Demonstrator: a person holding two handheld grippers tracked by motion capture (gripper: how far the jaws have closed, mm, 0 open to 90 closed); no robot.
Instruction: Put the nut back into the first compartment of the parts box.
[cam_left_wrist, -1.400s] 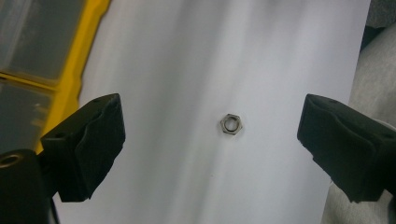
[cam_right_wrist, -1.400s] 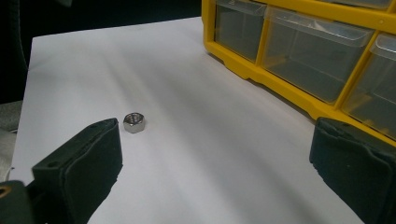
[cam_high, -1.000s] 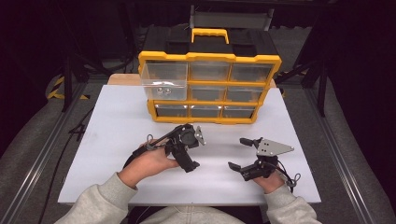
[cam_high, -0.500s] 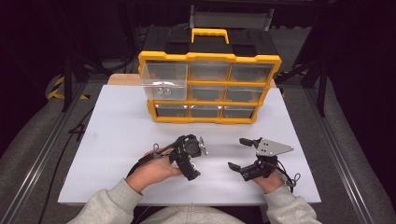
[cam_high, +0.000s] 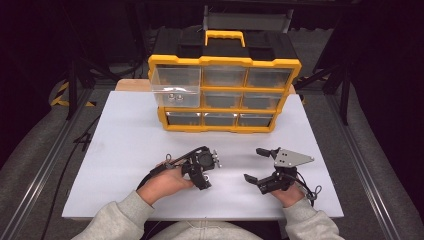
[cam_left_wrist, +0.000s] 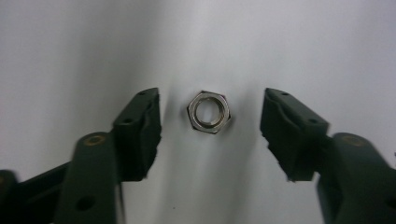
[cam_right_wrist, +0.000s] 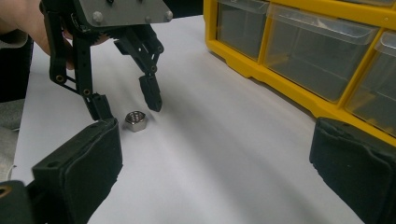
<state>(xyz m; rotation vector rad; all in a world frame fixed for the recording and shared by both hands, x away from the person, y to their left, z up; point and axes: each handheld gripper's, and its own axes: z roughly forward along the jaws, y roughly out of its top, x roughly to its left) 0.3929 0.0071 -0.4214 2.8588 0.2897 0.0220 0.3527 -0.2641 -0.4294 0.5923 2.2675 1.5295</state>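
The yellow organizer's pulled-out drawer holds small metal parts; the left tool straddles a nut, spread; the right tool is spread too.

A white table carries a yellow drawer organizer at its far side, 1 drawer pulled out, and 1 steel hex nut lying flat on its near part.
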